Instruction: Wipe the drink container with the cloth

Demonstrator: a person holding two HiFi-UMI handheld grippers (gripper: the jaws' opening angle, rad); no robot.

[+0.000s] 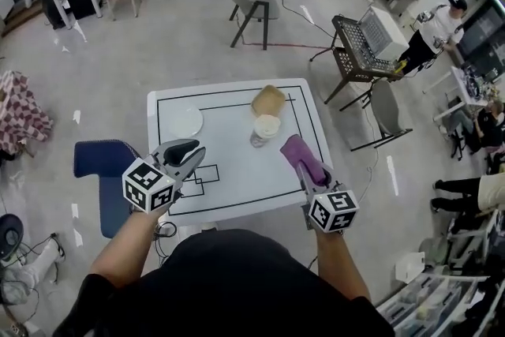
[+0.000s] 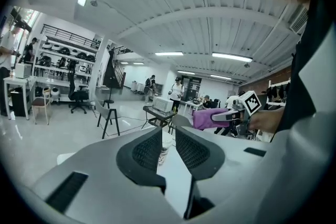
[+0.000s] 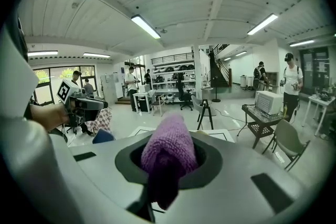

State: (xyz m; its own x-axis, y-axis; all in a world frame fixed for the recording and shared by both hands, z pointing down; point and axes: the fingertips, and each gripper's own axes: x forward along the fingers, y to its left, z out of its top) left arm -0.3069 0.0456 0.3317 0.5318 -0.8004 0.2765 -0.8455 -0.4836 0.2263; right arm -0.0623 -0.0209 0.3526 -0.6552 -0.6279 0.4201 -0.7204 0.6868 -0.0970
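On the white table (image 1: 229, 193) stands the drink container (image 1: 266, 130), a clear cup with a white lid. My right gripper (image 1: 304, 163) hovers over the table's right edge, just right of the cup, shut on a purple cloth (image 1: 298, 152). That cloth (image 3: 169, 149) fills the right gripper view and hides the pads of the gripper (image 3: 168, 157). My left gripper (image 1: 192, 152) is over the table's front left, shut with nothing in it. Past the narrow slit between the jaws of my left gripper (image 2: 168, 136) in its own view shows the cup (image 2: 164, 146), with the cloth (image 2: 207, 118) to the right.
A brown paper cup (image 1: 268, 100) lies tilted behind the drink container. A white round plate (image 1: 186, 122) sits at the table's back left. A blue chair (image 1: 102, 170) stands left of the table, a grey chair (image 1: 387, 110) and a metal cart (image 1: 359, 51) to the right.
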